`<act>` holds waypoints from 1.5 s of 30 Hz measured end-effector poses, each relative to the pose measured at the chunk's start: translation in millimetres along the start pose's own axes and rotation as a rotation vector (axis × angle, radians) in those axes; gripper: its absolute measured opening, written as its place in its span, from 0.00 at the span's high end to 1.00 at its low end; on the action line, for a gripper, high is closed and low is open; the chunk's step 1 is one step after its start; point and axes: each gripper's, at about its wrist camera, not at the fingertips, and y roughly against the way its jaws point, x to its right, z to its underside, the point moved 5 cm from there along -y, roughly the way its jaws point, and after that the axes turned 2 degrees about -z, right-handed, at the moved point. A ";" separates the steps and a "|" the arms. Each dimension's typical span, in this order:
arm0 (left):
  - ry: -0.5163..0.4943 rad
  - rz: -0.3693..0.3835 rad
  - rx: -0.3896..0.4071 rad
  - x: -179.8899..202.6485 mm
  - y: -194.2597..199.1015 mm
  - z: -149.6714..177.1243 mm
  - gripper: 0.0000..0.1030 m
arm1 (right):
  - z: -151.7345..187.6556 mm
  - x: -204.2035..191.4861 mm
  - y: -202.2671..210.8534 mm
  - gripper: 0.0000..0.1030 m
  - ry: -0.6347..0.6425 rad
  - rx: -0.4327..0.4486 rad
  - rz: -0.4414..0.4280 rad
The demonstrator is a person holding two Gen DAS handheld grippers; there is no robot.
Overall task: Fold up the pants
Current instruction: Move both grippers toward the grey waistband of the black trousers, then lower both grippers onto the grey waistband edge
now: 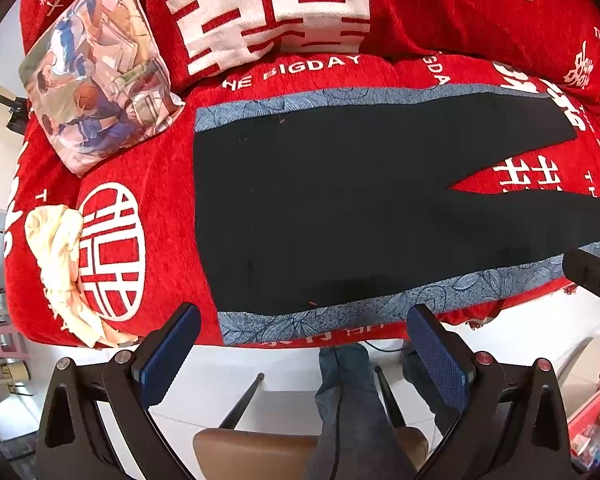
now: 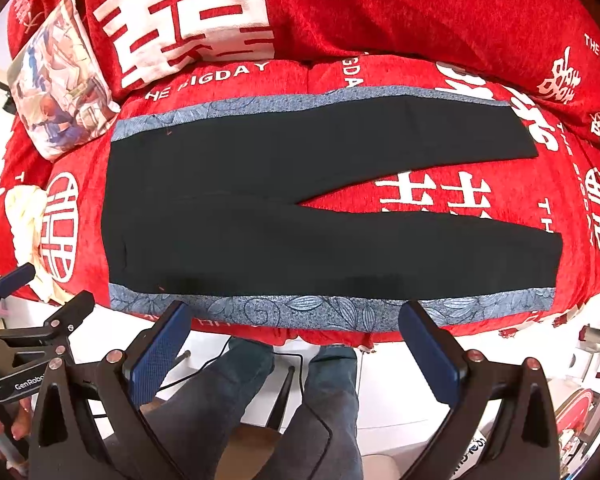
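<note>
Black pants (image 1: 340, 200) (image 2: 260, 208) with blue floral side stripes lie spread flat on a red sofa seat (image 1: 160, 160). The waistband is at the left and both legs run to the right, split apart. My left gripper (image 1: 304, 320) is open, held just in front of the near striped edge by the waist end, with nothing between its blue pads. My right gripper (image 2: 296, 316) is open too, hovering before the near stripe at mid-leg. The left gripper's body (image 2: 28, 336) shows at the left of the right wrist view, and the right gripper's tip (image 1: 592, 272) at the right of the left wrist view.
A printed cushion (image 1: 96, 68) leans at the back left. A crumpled cream cloth (image 1: 60, 264) lies on the seat's left end. Red backrest cushions (image 2: 380, 8) stand behind. Below the sofa edge are a person's jeans legs (image 2: 292, 408), a brown chair seat (image 1: 260, 452) and white floor.
</note>
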 end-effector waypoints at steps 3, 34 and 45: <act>0.003 -0.004 -0.012 -1.6 -3.4 -0.4 0.00 | -1.1 1.0 -1.0 0.00 -0.003 -0.003 0.003; 0.147 0.008 -0.100 -5.4 -100.8 22.2 0.00 | 19.0 43.6 -96.0 0.00 -0.144 -0.073 -0.072; 0.116 0.026 -0.107 4.8 -133.4 20.4 0.00 | 15.6 57.9 -129.7 0.00 -0.212 -0.048 -0.097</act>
